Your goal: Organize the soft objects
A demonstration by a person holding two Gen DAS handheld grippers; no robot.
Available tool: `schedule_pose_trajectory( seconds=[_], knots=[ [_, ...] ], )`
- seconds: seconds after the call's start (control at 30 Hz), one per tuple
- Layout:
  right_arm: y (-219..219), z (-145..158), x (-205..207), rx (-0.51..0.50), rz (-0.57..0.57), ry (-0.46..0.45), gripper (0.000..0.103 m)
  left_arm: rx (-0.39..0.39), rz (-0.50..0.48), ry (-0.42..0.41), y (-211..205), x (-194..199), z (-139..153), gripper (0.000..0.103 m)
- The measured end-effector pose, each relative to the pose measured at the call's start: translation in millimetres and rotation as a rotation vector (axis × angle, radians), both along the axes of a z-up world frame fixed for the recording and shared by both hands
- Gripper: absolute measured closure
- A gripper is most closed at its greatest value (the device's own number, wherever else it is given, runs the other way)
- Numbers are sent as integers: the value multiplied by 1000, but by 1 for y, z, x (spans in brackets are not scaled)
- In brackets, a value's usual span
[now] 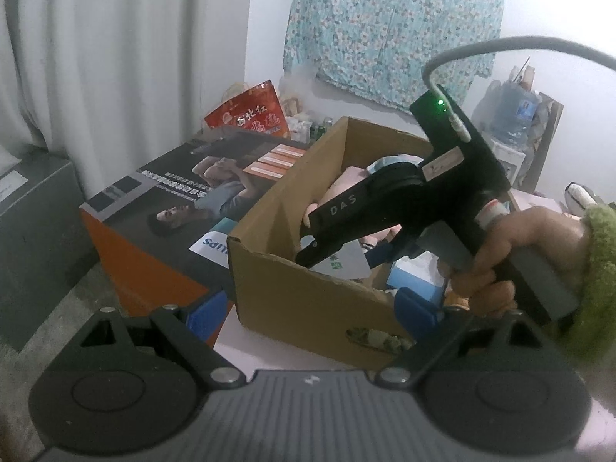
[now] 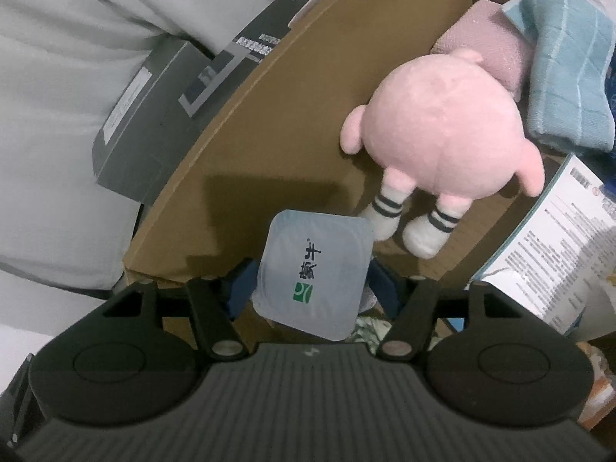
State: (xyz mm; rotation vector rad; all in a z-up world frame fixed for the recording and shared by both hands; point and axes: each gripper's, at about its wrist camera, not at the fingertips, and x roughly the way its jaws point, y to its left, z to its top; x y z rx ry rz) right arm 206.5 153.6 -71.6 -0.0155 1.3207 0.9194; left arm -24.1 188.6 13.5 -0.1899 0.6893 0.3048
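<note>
Tissue pack (image 2: 313, 273), small and soft, sits between the blue pads of the right gripper (image 2: 312, 281). It is a pale, shiny packet with rounded corners. It has dark Chinese writing down the middle and a little green and white logo under it. The pads press on both of its sides, so the gripper is holding it, about half way open. The pack hangs just over the inside of the cardboard box (image 2: 238, 146).

Deeper in the box, past the pack, lies a pink plush toy (image 2: 442, 127). It is round and fuzzy, with small stubby arms and white socks with dark stripes. Behind it are a pink cloth (image 2: 489, 34) and a light blue towel (image 2: 566, 73) with pale lines. A white packet with tiny print (image 2: 554, 246) lies at the right; the print is too small to read.

From the left wrist view, the right gripper (image 1: 308, 252) dips into the box (image 1: 308, 300), held by a hand (image 1: 512, 254) in a green sleeve (image 1: 600, 277). The letters "DAS" show on its black body. The left gripper (image 1: 308, 308) has its blue pads wide apart, one on each side of the box's near corner, not squeezing anything. Beside the box lies a big printed carton (image 1: 173, 200), and behind it a red snack bag (image 1: 250, 111) with Chinese writing.
</note>
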Motion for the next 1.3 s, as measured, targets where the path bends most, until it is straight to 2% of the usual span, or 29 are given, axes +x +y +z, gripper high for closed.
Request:
schedule_pose_trajectory(
  seconds=[0.07,0.23,0.33,0.47,0.53,0.63,0.9,1.03,1.13,1.3],
  knots=[
    [-4,4,-2,17,-2,0,35,3,5,10,-1,2,2,8],
    [-42,38,-8,139,-27,-43,20,14,26,23,-6,5,8,8],
    [-70,62,-18,180,-43,-124,16,34,31,24,-11,4,12,8],
    [-112,92,-38,193,-66,-284,9,57,26,17,-19,2,17,7],
    [-132,104,-52,182,-81,-382,3,70,21,16,-25,2,19,7],
    [-162,111,-67,152,-95,-482,1,86,12,14,-32,2,23,5],
    [-218,108,-112,31,-170,-658,1,129,-22,-3,-52,1,30,1],
    [-237,104,-139,-56,-225,-777,1,76,-52,-42,-59,0,32,0],
    [-249,98,-156,-92,-269,-809,1,66,-53,-60,-68,-3,32,0],
    [-263,85,-182,-115,-372,-843,1,119,-76,-52,-87,-4,27,0]
  ],
)
